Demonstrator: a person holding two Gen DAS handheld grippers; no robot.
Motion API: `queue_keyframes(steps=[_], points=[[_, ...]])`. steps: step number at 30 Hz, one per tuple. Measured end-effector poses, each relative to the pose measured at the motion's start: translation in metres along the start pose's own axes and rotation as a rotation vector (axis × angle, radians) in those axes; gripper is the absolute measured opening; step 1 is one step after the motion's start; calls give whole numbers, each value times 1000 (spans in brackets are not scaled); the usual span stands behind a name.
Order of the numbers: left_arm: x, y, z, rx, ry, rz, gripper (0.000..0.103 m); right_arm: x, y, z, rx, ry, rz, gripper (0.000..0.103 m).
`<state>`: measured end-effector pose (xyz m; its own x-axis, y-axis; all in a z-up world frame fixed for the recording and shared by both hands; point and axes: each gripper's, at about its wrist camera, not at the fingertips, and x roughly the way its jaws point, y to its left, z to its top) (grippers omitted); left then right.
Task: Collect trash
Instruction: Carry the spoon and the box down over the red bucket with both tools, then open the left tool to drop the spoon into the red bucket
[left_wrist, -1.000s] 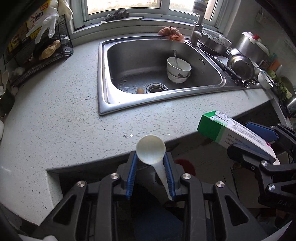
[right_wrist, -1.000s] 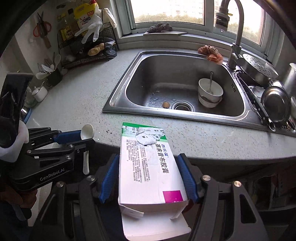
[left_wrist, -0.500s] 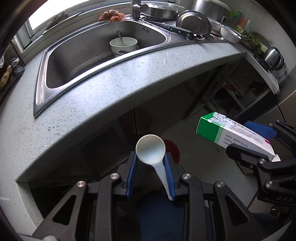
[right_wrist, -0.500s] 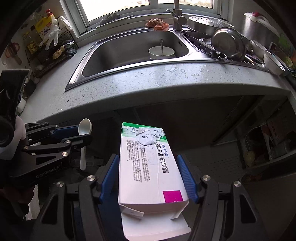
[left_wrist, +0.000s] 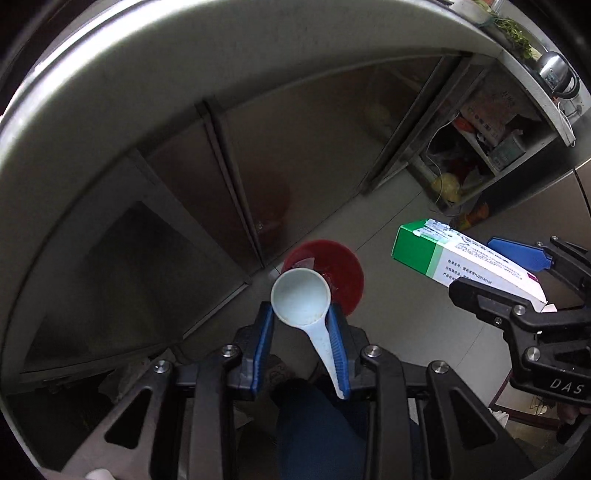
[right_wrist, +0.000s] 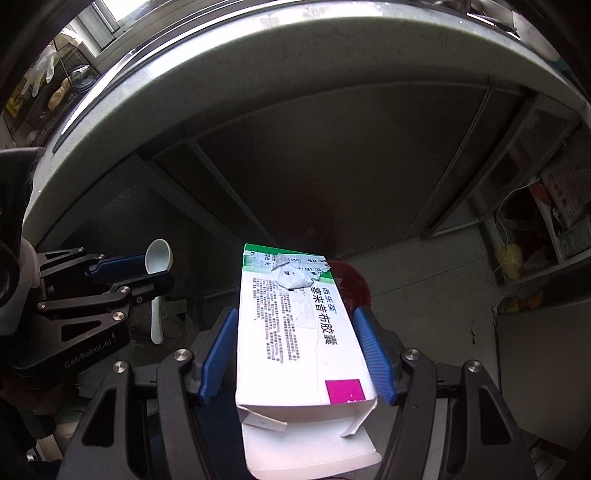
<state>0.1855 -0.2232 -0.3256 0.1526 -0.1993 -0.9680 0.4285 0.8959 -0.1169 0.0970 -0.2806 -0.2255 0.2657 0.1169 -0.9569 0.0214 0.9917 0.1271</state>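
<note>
My left gripper (left_wrist: 300, 314) is shut on a white plastic scoop (left_wrist: 301, 297), bowl up, held above a red trash bin (left_wrist: 340, 269) on the floor. The scoop also shows in the right wrist view (right_wrist: 158, 256), with the left gripper (right_wrist: 129, 269) at the left. My right gripper (right_wrist: 297, 325) is shut on a white and green medicine box (right_wrist: 295, 325) with an open rear flap. The box (left_wrist: 461, 260) hangs right of the bin. In the right wrist view the bin (right_wrist: 351, 286) is mostly hidden behind the box.
The countertop edge (left_wrist: 221, 66) arches overhead, with steel cabinet doors (left_wrist: 229, 206) below it. An open shelf (left_wrist: 480, 147) with bags and boxes stands at the right. The floor (left_wrist: 373, 221) around the bin is grey tile.
Both grippers have dropped below the counter and tilted down. The sink has gone out of view and the red bin now sits just beyond the scoop. Both holds are unchanged.
</note>
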Motion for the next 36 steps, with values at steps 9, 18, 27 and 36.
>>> queue_keyframes(steps=[9, 18, 27, 36], points=[[136, -19, 5, 18, 23, -89, 28, 100, -56, -27, 55, 11, -44, 62], [221, -26, 3, 54, 43, -152, 28, 181, -116, -47, 102, 27, -68, 62], [266, -40, 3, 115, 92, -175, 28, 214, -150, -56, 195, 47, -68, 62], [263, -40, 2, 135, 119, -141, 30, 210, -142, -60, 202, 59, -76, 62]])
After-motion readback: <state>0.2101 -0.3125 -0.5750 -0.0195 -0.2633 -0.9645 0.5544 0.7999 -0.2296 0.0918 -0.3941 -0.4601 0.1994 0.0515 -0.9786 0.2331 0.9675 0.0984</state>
